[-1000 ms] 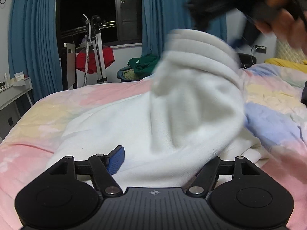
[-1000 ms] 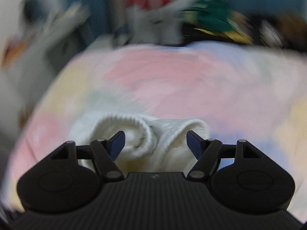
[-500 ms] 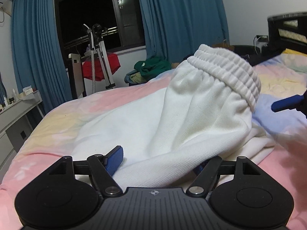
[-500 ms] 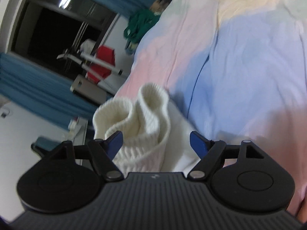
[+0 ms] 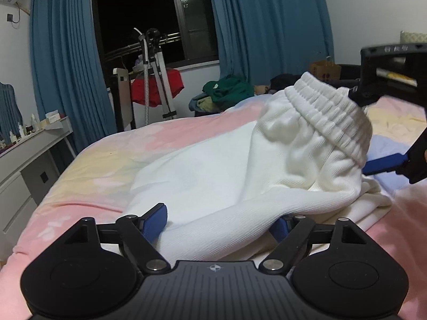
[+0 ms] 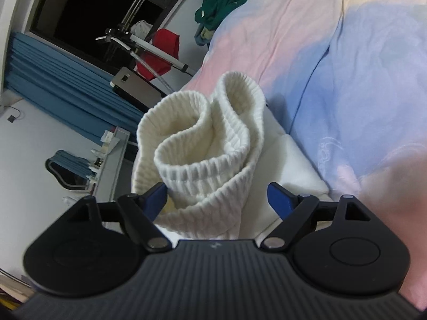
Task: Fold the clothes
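Blue curtains (image 5: 66,74) frame a dark window (image 5: 149,18) at the top of the left wrist view, with a garment steamer stand (image 5: 156,80) and a red garment (image 5: 157,88) below them and a heap of green clothing (image 5: 229,90) at centre. A white dresser (image 5: 29,154) runs along the left edge. Filling the lower and right parts of both views is a bed under a pastel quilt (image 6: 360,80) of pink, yellow and blue patches. On that quilt, at the centre of the left wrist view, lies the white knit garment (image 5: 213,176), its ribbed waistband (image 6: 210,144) bunched and raised toward the upper right. The left gripper (image 5: 221,224), at the bottom of its frame and angled slightly down at the bed, has its jaws opening, the fabric lying between the blue pads and covering much of the right one. The right gripper (image 6: 217,197), rolled so that the room appears tilted in its view, also has its jaws opening; the waistband stands between them, touching the left pad (image 6: 157,197), clear of the right one.
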The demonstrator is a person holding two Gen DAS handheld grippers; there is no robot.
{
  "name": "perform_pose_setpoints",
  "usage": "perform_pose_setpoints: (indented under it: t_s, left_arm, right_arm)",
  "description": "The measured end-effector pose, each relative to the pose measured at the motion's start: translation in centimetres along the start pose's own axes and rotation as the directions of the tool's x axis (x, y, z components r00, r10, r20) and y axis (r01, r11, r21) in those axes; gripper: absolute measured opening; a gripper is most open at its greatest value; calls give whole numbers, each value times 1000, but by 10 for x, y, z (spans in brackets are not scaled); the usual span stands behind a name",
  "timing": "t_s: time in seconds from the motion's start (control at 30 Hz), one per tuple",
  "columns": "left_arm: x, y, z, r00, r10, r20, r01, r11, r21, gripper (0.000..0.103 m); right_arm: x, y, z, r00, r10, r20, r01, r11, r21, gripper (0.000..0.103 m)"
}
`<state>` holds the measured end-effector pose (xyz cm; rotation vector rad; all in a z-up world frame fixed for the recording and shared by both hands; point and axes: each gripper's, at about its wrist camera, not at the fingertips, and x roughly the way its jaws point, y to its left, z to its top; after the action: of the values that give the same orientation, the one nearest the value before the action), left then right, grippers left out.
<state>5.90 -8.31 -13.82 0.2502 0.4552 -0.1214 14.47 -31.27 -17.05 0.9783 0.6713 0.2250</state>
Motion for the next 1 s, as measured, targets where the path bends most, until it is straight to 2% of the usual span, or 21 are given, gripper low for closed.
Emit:
perform_pose_setpoints:
  t_s: [0.2, 0.33, 0.53, 0.7, 0.83, 0.93, 1.0]
  left_arm:
    - [-7, 0, -3, 1000, 17, 0, -17, 999, -45, 85]
    - [-8, 6, 0, 1000, 11, -4, -11, 993, -114, 85]
    - [-11, 14, 1, 1000, 5, -11, -6, 987, -162, 85]
    - [-12, 10, 2, 1000, 23, -10, -24, 991, -134, 85]
    - [-15, 4, 1, 999, 48, 6, -47, 996, -78, 86]
    - [-14, -1, -2, 997, 77, 9, -77, 997, -28, 88]
    - [-14, -2, -2, 996, 88, 9, -87, 996, -23, 89]
  right_arm:
    - [-11, 6, -1, 992, 122, 35, -121, 992, -24, 87]
    - [-14, 2, 1, 986, 159, 42, -159, 987, 15, 87]
    - [-8, 16, -4, 994, 106, 13, -104, 991, -82, 88]
    - [3, 21, -12, 999, 42, 3, -41, 989, -144, 88]
    - [27, 17, -11, 999, -40, 11, 41, 990, -137, 88]
    - [41, 16, -13, 995, -90, 41, 96, 979, -177, 85]
    - [43, 15, -14, 992, -109, 67, 120, 972, -200, 76]
